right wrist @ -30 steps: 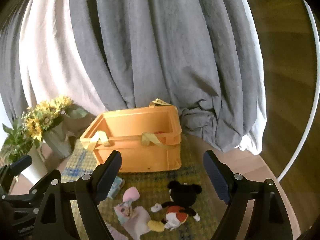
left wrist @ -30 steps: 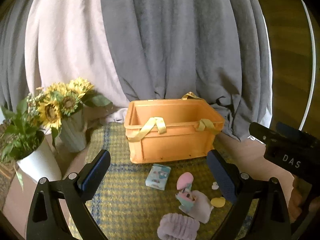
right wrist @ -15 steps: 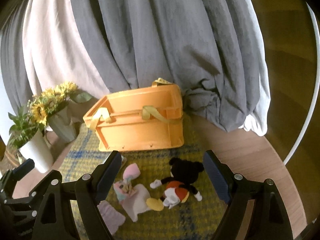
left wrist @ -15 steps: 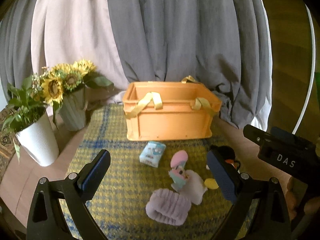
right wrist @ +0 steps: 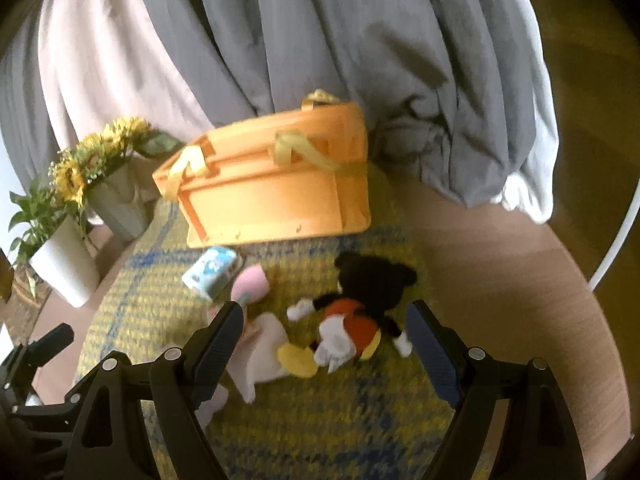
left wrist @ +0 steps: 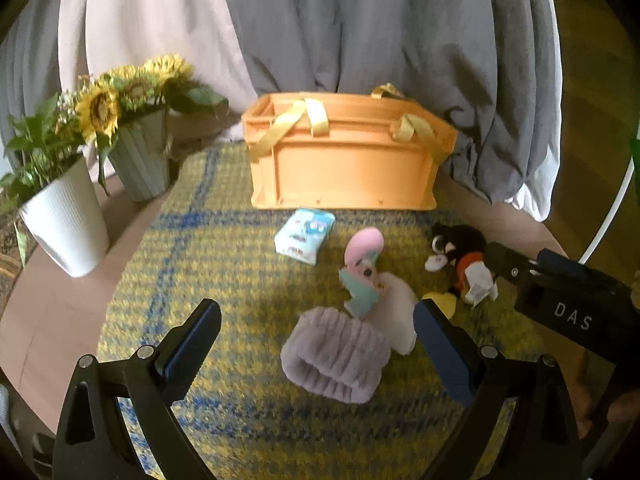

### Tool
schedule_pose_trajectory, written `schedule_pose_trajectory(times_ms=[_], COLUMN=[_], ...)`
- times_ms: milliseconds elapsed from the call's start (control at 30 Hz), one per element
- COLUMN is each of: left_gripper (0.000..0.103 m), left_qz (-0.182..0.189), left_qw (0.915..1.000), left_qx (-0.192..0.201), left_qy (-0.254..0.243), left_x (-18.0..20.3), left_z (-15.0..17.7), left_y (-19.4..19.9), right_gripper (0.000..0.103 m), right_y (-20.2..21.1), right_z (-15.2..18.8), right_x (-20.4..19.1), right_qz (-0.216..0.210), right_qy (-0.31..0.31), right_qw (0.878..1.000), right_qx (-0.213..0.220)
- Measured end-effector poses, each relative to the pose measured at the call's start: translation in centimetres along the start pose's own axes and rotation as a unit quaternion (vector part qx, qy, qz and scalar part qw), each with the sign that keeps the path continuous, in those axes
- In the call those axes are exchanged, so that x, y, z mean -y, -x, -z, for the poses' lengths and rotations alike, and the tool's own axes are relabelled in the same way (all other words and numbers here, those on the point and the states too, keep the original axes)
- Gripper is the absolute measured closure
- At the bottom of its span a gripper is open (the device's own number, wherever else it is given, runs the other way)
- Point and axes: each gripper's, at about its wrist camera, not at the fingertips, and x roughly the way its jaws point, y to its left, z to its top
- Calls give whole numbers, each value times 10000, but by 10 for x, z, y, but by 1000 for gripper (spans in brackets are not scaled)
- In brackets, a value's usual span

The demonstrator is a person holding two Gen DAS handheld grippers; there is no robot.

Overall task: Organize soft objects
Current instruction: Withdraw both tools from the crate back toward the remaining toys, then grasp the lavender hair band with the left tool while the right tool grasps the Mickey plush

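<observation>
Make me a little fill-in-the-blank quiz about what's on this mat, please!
1. The crate behind the toys is coloured ______.
2. The flowers in the grey vase are ______.
3. In the right wrist view, the right tool hovers open over a black plush ______.
4. The headband near the left tool is coloured ______.

Missing words: orange; sunflowers; mouse; lilac

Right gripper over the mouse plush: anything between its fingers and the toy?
Nothing visible does. The right gripper is open above the mouse plush, which lies uncovered on the mat; the pink-eared plush lies beside it.
</observation>
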Motion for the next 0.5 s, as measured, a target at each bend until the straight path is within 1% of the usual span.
schedule_pose_trajectory(times_ms=[133, 300, 500], left_gripper=[5, 5, 7], left_qz=[-8, 19, 1], left_qw=[9998, 9995, 9991], left_qx=[-186, -325, -405], left_qy=[-9, 30, 161], left_x=[1, 2, 1], left_z=[10, 17, 21], left_y=[-11, -21, -35], right_gripper=[19, 19, 19], right_y=[-12, -26, -42], right_z=[13, 23, 24], right_x=[3, 7, 11], right_qz=[-89, -150, -89], right_qy=[-133, -250, -311], right_qw=[9995, 9984, 9981], right_qx=[-274, -493, -532])
